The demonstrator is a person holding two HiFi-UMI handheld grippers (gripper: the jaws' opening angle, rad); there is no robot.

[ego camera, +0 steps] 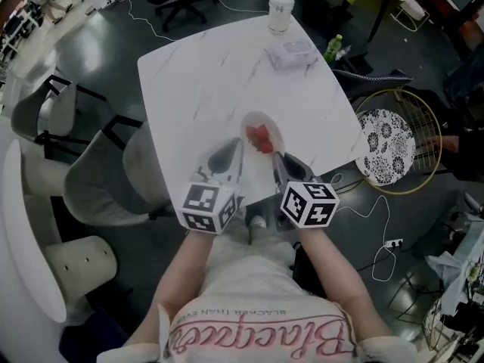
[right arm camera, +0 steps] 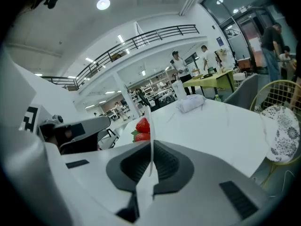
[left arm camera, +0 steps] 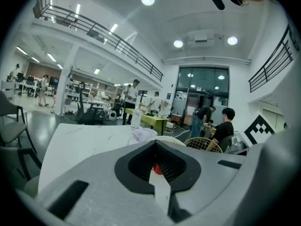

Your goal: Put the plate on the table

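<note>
At the white marble tabletop [ego camera: 200, 74], left tool [ego camera: 234, 150] and right tool [ego camera: 278, 159] each clenched the plate [ego camera: 258, 121], dark floor [ego camera: 113, 44] around

Worktop [ego camera: 204, 74] reads white on my feed, with thin grey veining. Plate [ego camera: 266, 124] white, strawberries [ego camera: 259, 138] red with green tops. Left gripper [ego camera: 229, 157] and right gripper [ego camera: 278, 163] grey, black inside the jaws, black-and-white square markers. Cushion [ego camera: 386, 146] white with black floral print, wire chair [ego camera: 425, 112] yellow. Bottle [ego camera: 333, 48] green. Floor [ego camera: 98, 59] dark grey.
</note>
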